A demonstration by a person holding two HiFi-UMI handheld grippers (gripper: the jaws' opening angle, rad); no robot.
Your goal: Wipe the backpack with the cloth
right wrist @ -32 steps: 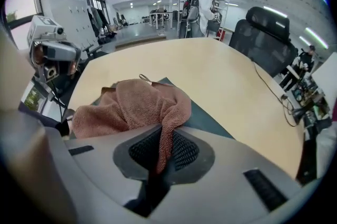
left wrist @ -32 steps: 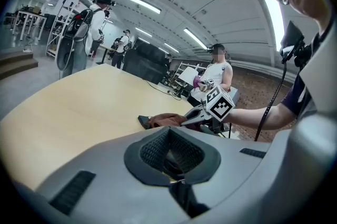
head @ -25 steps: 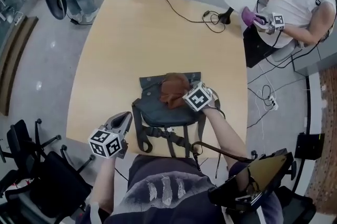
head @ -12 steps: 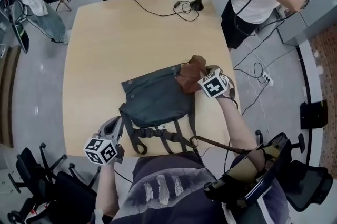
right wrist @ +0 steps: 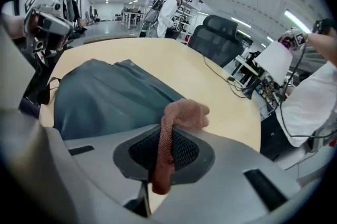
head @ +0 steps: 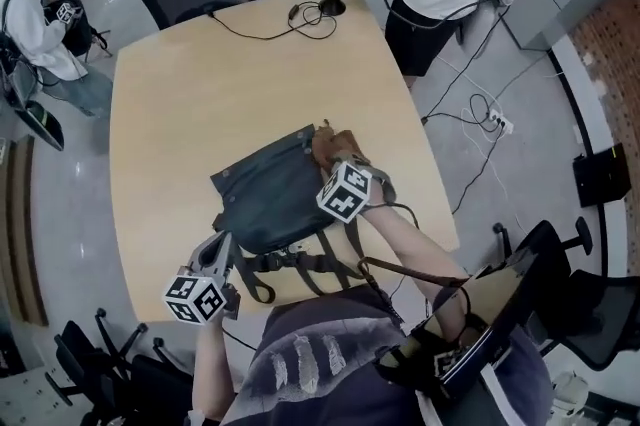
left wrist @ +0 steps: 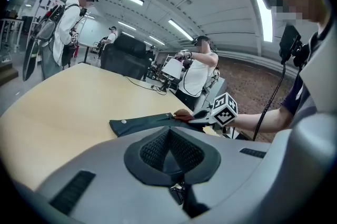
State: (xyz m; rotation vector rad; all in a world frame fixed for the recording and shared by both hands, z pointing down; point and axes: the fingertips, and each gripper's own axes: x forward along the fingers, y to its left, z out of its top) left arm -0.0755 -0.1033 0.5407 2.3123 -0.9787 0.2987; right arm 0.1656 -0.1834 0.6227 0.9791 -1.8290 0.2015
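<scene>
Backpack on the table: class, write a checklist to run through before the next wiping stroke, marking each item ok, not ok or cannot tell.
1. Cloth pinched in the right claw: ok.
2. Cloth lying at the backpack's right edge: ok.
3. Left claw gripping the backpack: not ok; it is shut on nothing.
4. Backpack body flat on the table: ok.
5. Cable far from the backpack: ok.
</scene>
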